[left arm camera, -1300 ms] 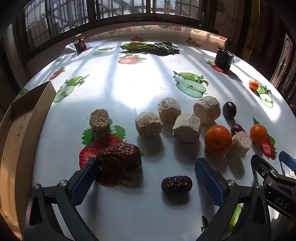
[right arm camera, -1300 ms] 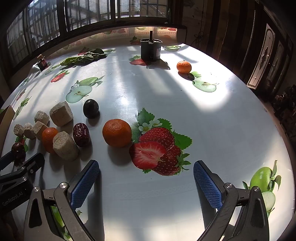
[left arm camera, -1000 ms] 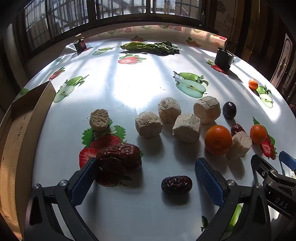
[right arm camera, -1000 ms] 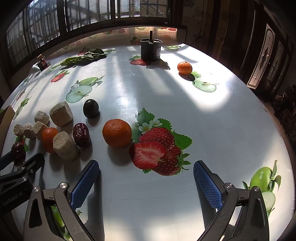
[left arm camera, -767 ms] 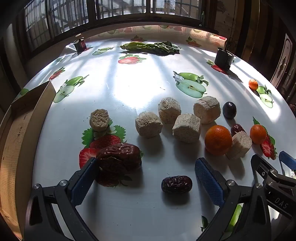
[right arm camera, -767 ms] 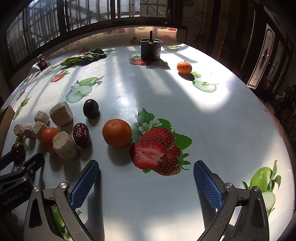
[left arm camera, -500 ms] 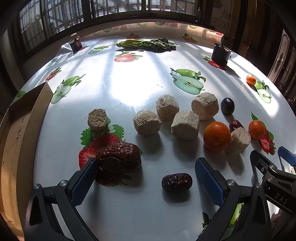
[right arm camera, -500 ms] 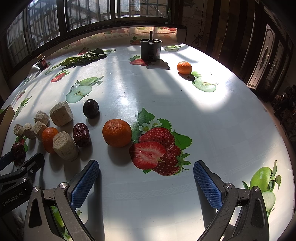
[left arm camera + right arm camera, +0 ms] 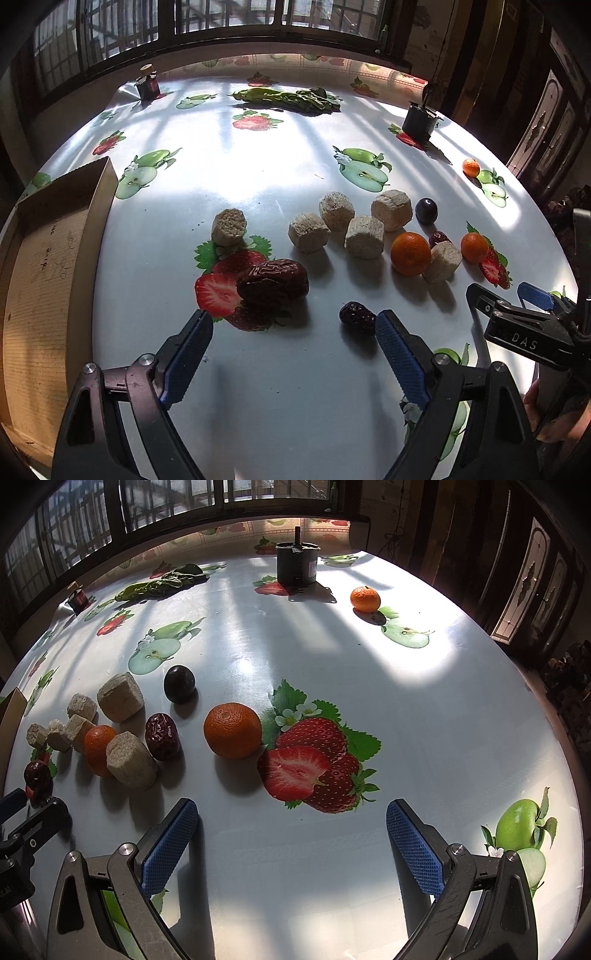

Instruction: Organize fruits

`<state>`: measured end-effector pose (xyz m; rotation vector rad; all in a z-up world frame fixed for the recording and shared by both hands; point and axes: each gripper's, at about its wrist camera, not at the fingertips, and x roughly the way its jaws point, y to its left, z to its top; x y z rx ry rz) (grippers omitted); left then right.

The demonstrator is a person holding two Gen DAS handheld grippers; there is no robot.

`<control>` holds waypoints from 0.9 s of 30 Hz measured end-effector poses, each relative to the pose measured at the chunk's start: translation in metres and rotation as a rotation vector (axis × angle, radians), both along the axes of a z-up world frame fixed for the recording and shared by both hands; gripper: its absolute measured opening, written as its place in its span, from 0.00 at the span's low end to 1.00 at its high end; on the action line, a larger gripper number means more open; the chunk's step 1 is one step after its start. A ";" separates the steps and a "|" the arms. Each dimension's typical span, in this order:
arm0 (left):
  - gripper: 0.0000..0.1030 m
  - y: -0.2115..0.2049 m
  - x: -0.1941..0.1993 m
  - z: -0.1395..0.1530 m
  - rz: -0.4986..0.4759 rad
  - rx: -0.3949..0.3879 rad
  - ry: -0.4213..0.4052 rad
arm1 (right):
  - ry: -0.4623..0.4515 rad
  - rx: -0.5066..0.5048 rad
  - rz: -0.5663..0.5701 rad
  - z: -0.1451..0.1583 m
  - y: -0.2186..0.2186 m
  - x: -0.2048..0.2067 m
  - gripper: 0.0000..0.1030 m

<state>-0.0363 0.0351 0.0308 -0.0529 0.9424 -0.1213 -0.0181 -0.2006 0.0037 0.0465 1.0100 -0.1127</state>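
Two tongs hang over my fruit-print tabletop [image 9: 258, 177]. Cardboard box [image 9: 48, 258] far left. My left tongs [image 9: 291, 339] are closing, nothing between them; large red date [image 9: 273, 281] just beyond, small dark date [image 9: 356, 316] beside the right pad. Right tongs [image 9: 291, 843] gape, mandarin [image 9: 232, 730] ahead.

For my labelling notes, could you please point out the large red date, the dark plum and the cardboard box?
large red date [image 9: 272, 281], left wrist view, wrinkled middle.
dark plum [image 9: 179, 689], right wrist view, rounded front.
cardboard box [image 9: 98, 236], left wrist view, right wall.
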 end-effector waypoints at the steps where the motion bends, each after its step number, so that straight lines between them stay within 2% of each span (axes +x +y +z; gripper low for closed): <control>1: 0.85 0.004 -0.008 0.006 0.005 0.003 -0.023 | 0.003 0.004 0.003 0.000 0.000 0.000 0.99; 4: 0.84 0.016 -0.029 0.023 0.030 0.023 -0.093 | 0.018 0.033 -0.004 0.004 -0.003 -0.006 0.99; 7: 0.84 0.033 -0.046 0.040 0.075 0.031 -0.169 | -0.047 0.072 -0.022 0.022 -0.002 -0.030 0.99; 15: 0.85 0.051 -0.082 0.079 0.162 0.057 -0.370 | -0.405 0.039 -0.006 0.080 0.032 -0.130 0.99; 16: 0.85 0.052 -0.085 0.082 0.169 0.063 -0.383 | -0.451 0.022 -0.011 0.084 0.036 -0.140 0.99; 18: 0.93 0.053 -0.091 0.085 0.181 0.079 -0.396 | -0.540 -0.033 -0.025 0.090 0.044 -0.158 0.99; 20: 0.94 0.055 -0.094 0.085 0.177 0.085 -0.400 | -0.600 -0.070 -0.029 0.093 0.050 -0.168 0.99; 23: 0.94 0.059 -0.096 0.081 0.157 0.057 -0.382 | -0.597 -0.033 -0.002 0.089 0.053 -0.171 0.99; 27: 0.94 0.077 -0.093 0.078 0.178 0.046 -0.348 | -0.477 0.055 0.013 0.078 0.047 -0.159 0.99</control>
